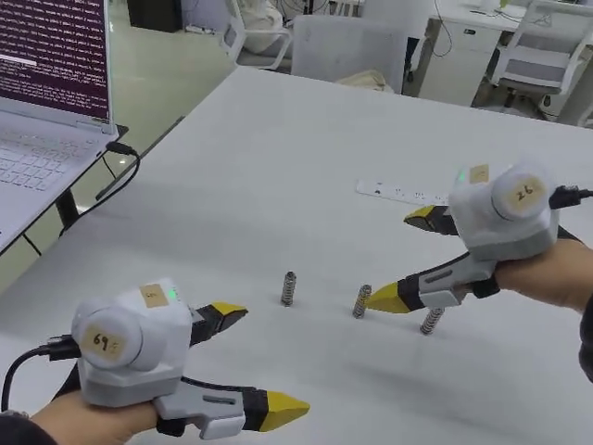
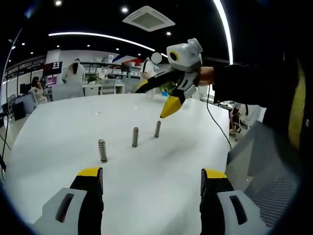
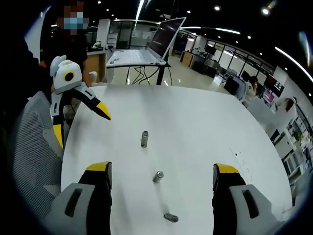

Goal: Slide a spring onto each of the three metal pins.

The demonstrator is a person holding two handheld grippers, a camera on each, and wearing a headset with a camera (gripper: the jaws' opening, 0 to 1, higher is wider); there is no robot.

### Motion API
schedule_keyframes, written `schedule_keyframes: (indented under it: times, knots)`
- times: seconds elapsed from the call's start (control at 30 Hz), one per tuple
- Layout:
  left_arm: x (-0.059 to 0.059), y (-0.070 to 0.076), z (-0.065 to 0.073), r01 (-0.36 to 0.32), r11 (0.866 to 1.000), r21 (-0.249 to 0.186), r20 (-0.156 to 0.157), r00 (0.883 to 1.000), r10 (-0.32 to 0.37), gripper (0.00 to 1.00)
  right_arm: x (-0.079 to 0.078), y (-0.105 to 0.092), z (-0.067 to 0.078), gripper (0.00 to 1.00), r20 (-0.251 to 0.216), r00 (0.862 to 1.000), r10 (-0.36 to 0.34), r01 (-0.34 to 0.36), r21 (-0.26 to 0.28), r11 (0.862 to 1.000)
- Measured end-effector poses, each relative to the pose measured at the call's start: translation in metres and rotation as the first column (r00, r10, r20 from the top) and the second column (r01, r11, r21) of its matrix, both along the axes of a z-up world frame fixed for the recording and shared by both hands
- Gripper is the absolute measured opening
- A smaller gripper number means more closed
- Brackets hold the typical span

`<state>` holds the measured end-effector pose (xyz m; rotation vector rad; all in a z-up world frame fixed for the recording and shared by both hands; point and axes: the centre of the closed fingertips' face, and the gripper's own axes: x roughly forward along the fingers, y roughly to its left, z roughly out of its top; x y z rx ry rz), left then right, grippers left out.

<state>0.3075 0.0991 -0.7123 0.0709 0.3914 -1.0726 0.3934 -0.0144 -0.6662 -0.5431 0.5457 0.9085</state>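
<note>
Three small metal springs stand upright in a row on the white table (image 1: 278, 167): the left spring (image 1: 289, 288), the middle spring (image 1: 361, 300) and the right spring (image 1: 432, 321). Whether a pin stands inside each I cannot tell. My right gripper (image 1: 398, 260) hovers open just above the middle and right springs, its lower yellow tip beside the middle one. My left gripper (image 1: 255, 360) is open and empty at the near edge, short of the left spring. The left gripper view shows the row of springs (image 2: 135, 137) ahead; the right gripper view shows the springs (image 3: 144, 138) below.
An open laptop (image 1: 46, 93) with a black cable (image 1: 125, 167) sits at the table's left edge. A white power strip (image 1: 398, 193) lies beyond the right gripper. Office chairs (image 1: 547, 56) and desks stand behind the table.
</note>
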Motion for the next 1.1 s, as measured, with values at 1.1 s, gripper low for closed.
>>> schedule_keyframes:
  times: [1.1]
  knots:
    - [0.002, 0.001, 0.009, -0.027, 0.999, -0.016, 0.01, 1.0, 0.028, 0.79, -0.097, -0.081, -0.05, 0.89, -0.045, 0.963, -0.264, 0.267, 0.262, 0.927]
